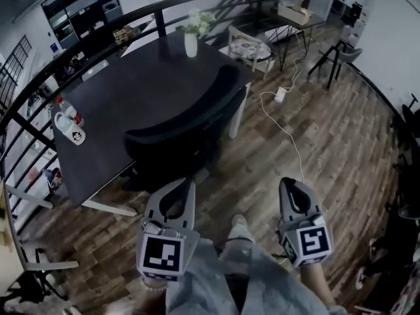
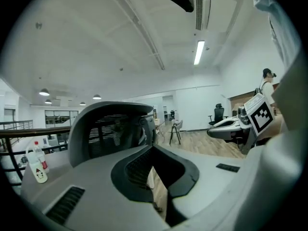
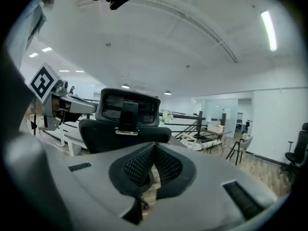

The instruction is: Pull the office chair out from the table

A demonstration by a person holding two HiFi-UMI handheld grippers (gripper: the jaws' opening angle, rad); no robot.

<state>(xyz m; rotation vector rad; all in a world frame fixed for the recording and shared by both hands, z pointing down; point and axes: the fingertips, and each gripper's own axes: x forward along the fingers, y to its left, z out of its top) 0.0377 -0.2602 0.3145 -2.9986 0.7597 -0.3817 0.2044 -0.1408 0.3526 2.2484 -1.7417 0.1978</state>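
Office chair [image 1: 190, 126] against dark table [image 1: 141, 84], vase [image 1: 191, 44] and bottle [image 1: 66, 113] on top

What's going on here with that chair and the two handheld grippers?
A person stands facing a black office chair that is tucked in against a dark table, holding a gripper in each hand. The left gripper and right gripper are both shut and empty, pointing toward the chair's back but short of it. The chair has not been pulled out yet. A vase of flowers and a bottle sit on the table.
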